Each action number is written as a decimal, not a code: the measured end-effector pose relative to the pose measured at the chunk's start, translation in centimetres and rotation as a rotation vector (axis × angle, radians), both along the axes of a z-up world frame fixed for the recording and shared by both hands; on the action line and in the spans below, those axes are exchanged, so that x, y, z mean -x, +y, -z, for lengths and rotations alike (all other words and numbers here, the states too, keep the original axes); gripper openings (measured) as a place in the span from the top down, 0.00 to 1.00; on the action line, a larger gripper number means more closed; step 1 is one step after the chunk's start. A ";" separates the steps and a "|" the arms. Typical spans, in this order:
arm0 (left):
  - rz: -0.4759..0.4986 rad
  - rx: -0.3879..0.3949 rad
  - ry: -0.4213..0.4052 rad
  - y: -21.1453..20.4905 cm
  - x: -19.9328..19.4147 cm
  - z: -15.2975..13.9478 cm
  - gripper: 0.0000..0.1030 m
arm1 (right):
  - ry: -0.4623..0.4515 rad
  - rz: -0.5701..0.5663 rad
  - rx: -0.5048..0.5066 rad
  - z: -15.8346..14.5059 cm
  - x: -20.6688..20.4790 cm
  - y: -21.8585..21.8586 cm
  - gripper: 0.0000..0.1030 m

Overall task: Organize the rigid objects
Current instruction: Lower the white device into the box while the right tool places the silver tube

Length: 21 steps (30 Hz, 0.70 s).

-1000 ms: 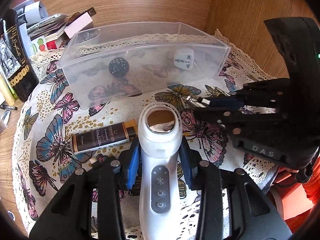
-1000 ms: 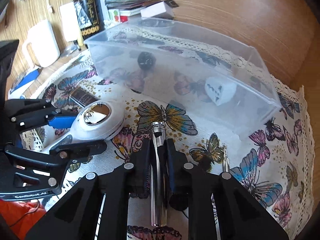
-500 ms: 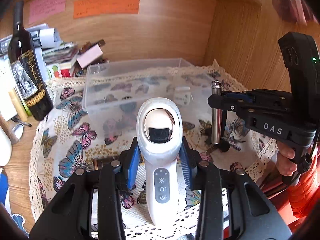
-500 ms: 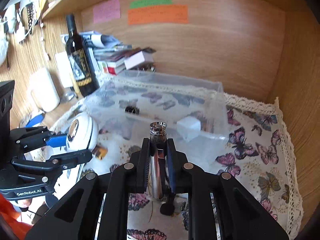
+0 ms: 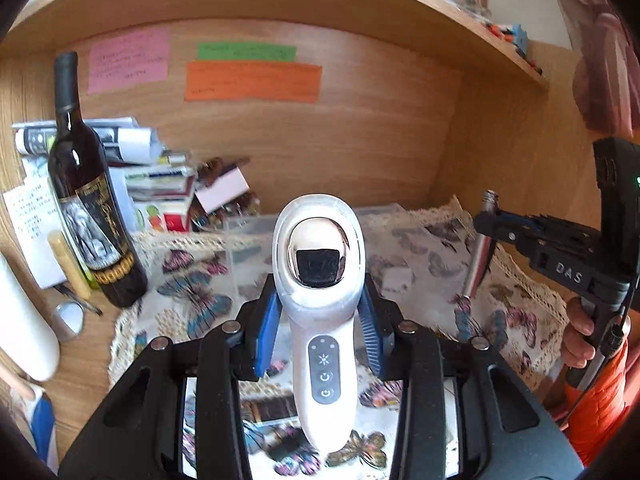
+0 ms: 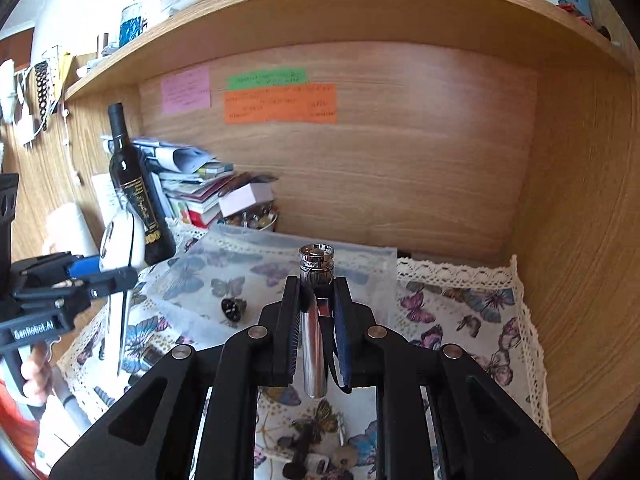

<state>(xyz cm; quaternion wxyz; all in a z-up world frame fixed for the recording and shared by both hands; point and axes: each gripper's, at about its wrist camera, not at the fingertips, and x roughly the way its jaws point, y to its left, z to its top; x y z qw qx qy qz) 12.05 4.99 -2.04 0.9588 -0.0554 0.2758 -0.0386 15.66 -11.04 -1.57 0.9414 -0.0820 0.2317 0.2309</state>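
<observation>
Left wrist view: the left gripper (image 5: 320,332) is holding a white handheld device (image 5: 320,300) upright, its jaws pinching the handle, above a butterfly cloth (image 5: 192,300) on the worktop. A wine bottle (image 5: 86,200) is standing at left.

Right wrist view: the right gripper (image 6: 316,320) is lifting a shiny metal tube (image 6: 314,320), jaws pinching it, above a clear plastic box (image 6: 280,268).
</observation>
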 end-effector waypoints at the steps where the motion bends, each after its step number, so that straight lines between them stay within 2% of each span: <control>1: -0.007 -0.001 -0.004 0.4 -0.3 -0.3 0.64 | -0.008 0.005 0.003 -0.2 -0.1 0.0 0.86; 12: -0.052 -0.098 -0.057 1.8 -5.1 -2.4 0.64 | -0.019 0.021 0.022 0.0 -2.4 1.3 0.86; 21: -0.048 -0.212 -0.037 0.9 -9.1 0.1 0.64 | 0.010 -0.018 0.056 1.5 -4.4 3.6 0.86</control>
